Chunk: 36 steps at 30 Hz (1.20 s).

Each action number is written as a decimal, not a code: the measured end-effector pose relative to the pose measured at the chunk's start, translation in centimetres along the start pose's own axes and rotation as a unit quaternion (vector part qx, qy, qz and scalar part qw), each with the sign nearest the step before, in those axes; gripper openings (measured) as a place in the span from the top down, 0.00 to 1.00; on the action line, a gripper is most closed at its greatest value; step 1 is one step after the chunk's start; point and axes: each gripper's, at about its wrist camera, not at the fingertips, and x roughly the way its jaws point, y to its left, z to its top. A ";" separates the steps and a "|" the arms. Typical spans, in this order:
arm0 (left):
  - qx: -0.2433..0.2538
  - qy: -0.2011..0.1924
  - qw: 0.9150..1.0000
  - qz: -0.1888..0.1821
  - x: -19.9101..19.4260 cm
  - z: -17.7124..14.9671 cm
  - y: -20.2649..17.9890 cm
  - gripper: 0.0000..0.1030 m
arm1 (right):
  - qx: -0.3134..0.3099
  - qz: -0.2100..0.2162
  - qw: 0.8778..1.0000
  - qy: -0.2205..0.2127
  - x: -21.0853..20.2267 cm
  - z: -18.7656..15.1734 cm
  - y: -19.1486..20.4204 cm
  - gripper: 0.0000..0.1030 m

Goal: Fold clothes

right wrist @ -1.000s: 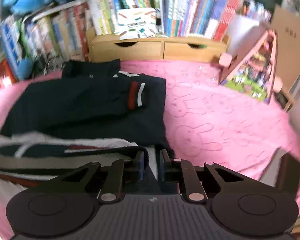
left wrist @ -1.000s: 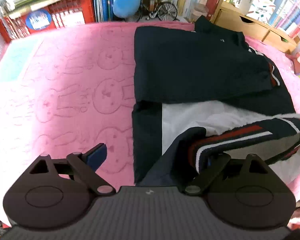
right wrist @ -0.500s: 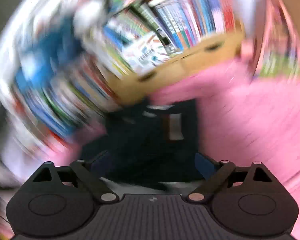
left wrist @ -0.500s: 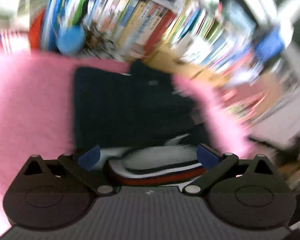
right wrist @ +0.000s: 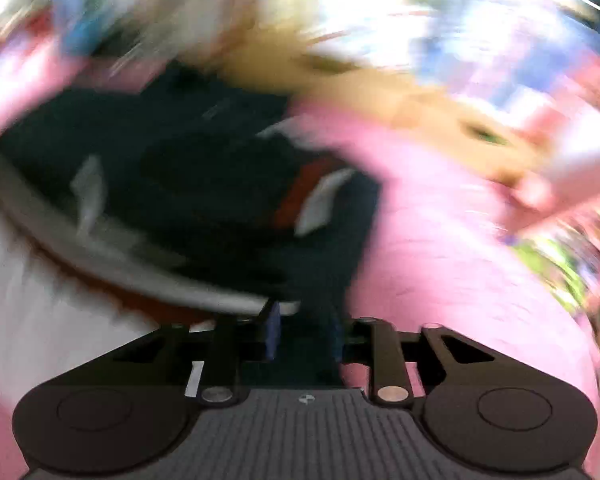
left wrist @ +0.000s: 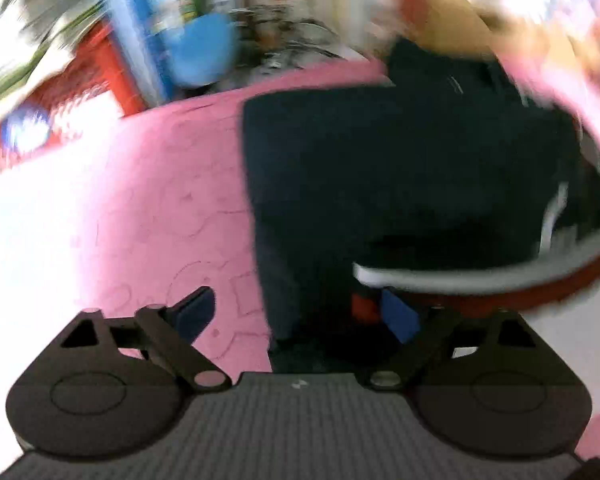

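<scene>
Garment: navy jacket (left wrist: 380, 184) with red-and-white striped hem lay part-folded on pink blanket (left wrist: 148, 200).
Left claw (left wrist: 296, 314): spread wide, just narrowing, fabric between, unpinched.
Right claw (right wrist: 304, 334): just closing, dark fabric between; grip unclear.
Writing: unreadable, all blurred.

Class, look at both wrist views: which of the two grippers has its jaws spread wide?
The left gripper: its blue pads stand far apart above the navy jacket. The right gripper has just been closing, jaws narrow with jacket fabric between.
</scene>
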 end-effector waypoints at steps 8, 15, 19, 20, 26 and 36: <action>0.066 -0.004 0.993 -0.093 -2.2 -1.3 -0.7 0.01 | -0.180 0.064 0.981 0.038 -0.2 -1.2 1.6 0.46; 0.063 0.018 0.995 -0.069 2.0 -1.8 -3.5 0.63 | -0.129 0.090 0.986 0.060 2.5 0.3 3.5 0.82; -0.044 -0.047 0.990 -0.123 -2.7 -0.7 -0.1 0.89 | -0.048 0.133 0.990 0.012 -1.5 2.7 1.3 0.88; -0.070 -0.064 0.985 -0.143 -3.5 -0.3 0.9 0.90 | -0.017 0.149 0.989 -0.002 -2.5 3.4 0.4 0.88; -0.102 -0.074 0.981 -0.147 -2.3 3.4 2.6 0.81 | 0.118 0.152 0.981 -0.010 -0.5 6.1 -3.5 0.85; 0.153 -0.003 0.984 -0.092 2.4 -1.1 -5.9 0.05 | -0.130 0.101 0.984 0.075 3.1 3.6 3.1 0.12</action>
